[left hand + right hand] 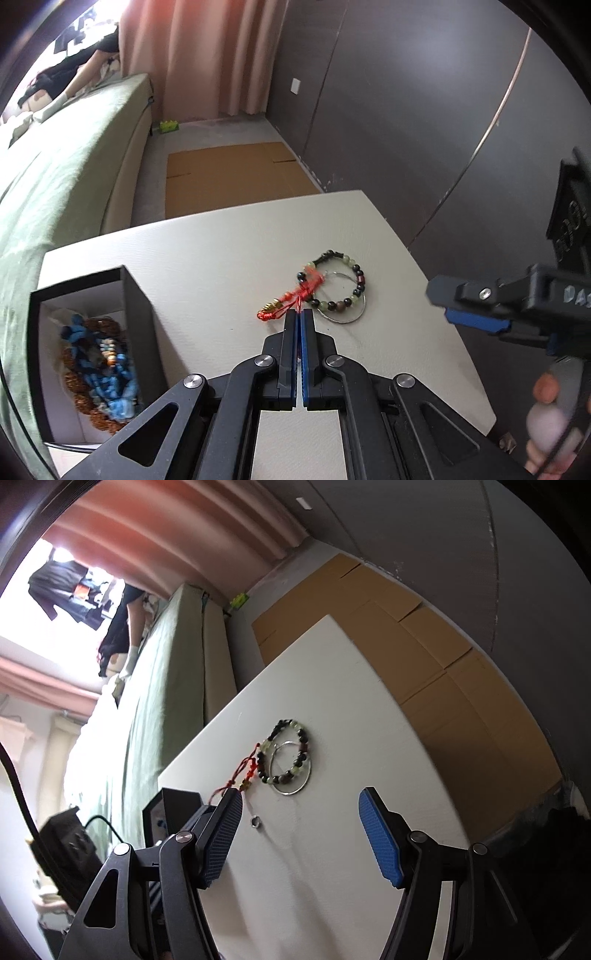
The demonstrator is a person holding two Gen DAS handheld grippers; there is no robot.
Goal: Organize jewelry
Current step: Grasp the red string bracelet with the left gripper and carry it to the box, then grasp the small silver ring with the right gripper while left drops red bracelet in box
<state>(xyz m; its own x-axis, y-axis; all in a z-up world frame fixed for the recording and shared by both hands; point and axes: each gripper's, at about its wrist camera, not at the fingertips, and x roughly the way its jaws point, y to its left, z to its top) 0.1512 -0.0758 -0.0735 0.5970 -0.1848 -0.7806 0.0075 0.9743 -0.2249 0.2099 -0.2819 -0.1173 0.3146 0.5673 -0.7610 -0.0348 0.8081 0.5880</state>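
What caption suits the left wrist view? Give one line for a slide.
Left gripper shut on the red cord bracelet beside the beaded bracelet, black box already holding jewelry.

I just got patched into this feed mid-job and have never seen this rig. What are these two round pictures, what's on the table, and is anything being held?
There is no robot here: a person holds a two-finger tool in each hand, and each tool carries a fisheye camera looking along its fingers. That lens makes the pictures round and bent.

The left camera shows the left tool shut on the red cord bracelet, pinching its thread at the tips. The right camera shows the right tool open and holding nothing.

On the white table lie a beaded bracelet, overlapping a silver bangle, and a small ring. At the table's left stands a black box that already holds blue and brown beads.
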